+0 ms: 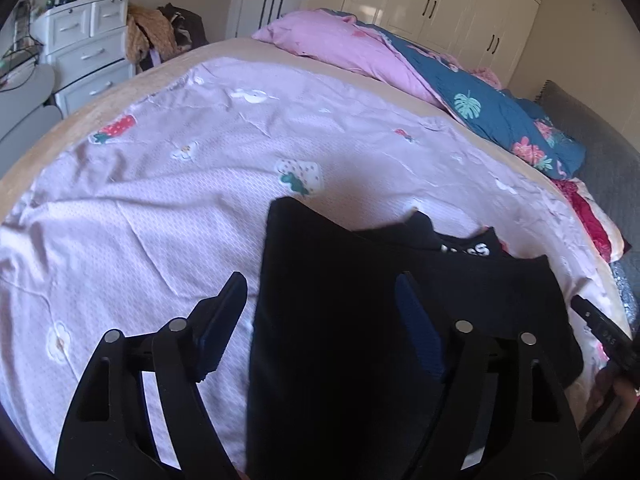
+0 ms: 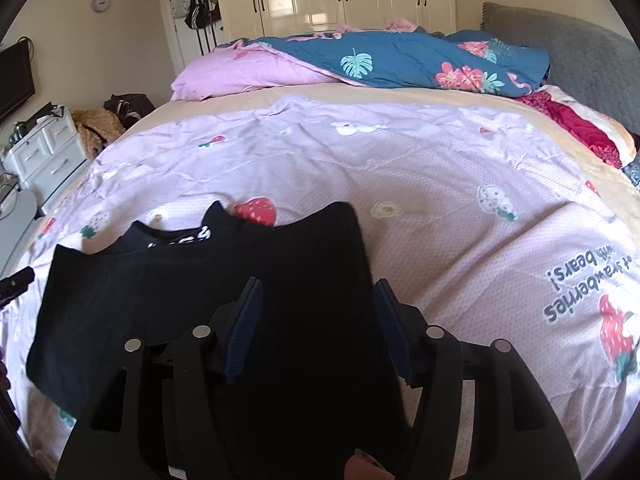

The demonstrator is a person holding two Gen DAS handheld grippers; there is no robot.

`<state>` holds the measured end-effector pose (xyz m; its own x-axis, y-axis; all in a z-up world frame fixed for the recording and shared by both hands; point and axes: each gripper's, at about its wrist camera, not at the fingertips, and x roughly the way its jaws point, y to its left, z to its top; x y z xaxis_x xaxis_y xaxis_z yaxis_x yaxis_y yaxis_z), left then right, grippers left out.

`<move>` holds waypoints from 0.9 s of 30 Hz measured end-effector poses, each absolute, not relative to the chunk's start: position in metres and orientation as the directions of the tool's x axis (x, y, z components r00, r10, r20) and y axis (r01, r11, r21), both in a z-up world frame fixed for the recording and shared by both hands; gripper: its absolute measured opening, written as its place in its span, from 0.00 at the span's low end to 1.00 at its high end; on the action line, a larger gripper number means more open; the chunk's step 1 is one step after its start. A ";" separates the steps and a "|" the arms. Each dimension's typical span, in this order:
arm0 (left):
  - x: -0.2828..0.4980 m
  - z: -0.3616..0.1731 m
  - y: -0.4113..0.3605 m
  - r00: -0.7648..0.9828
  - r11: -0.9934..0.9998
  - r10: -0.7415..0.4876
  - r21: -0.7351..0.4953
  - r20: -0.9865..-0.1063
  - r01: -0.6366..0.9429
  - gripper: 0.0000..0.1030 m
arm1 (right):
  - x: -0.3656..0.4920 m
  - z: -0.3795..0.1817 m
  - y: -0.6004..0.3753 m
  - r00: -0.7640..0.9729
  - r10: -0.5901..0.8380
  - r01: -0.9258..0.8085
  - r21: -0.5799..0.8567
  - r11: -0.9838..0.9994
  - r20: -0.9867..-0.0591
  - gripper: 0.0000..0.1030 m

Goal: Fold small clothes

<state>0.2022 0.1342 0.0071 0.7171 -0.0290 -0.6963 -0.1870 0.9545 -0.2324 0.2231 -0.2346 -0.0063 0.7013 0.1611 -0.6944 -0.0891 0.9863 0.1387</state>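
Observation:
A black garment with white lettering near its far edge lies folded flat on the lilac strawberry-print bed cover. My left gripper stands open over the garment's left edge; its blue pads touch nothing. In the right wrist view the same garment lies under my right gripper, which is open over the garment's right edge with no cloth pinched. A dark part of the right gripper shows at the left wrist view's right edge.
A bunched pink and blue floral quilt lies along the bed's far side, with a red cloth and a grey headboard to the right. A white drawer unit and a pile of clothes stand left of the bed.

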 end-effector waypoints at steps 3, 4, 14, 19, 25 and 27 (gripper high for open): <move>0.193 0.008 0.120 0.714 0.962 -0.048 -0.224 -0.698 -0.154 0.68 | 0.215 -0.008 -0.227 0.680 0.184 -0.112 0.148 0.983 -0.710 0.62; 0.191 0.006 0.117 0.710 0.965 -0.053 -0.220 -0.703 -0.146 0.69 | 0.212 -0.010 -0.224 0.672 0.175 -0.117 0.129 0.985 -0.720 0.62; 0.180 -0.033 0.091 0.584 0.980 -0.064 -0.162 -0.809 -0.117 0.75 | 0.189 -0.036 -0.214 0.582 0.138 -0.139 0.069 0.988 -0.802 0.62; 0.176 -0.042 0.096 0.560 0.975 -0.053 -0.164 -0.827 -0.150 0.82 | 0.183 -0.046 -0.226 0.554 0.155 -0.102 0.118 0.988 -0.818 0.66; 0.169 -0.041 0.101 0.562 0.968 -0.071 -0.193 -0.824 -0.161 0.83 | 0.173 -0.045 -0.232 0.561 0.176 -0.091 0.150 0.984 -0.809 0.67; 0.165 -0.039 0.101 0.566 0.968 -0.069 -0.192 -0.821 -0.160 0.83 | 0.168 -0.042 -0.234 0.572 0.196 -0.094 0.173 0.980 -0.796 0.71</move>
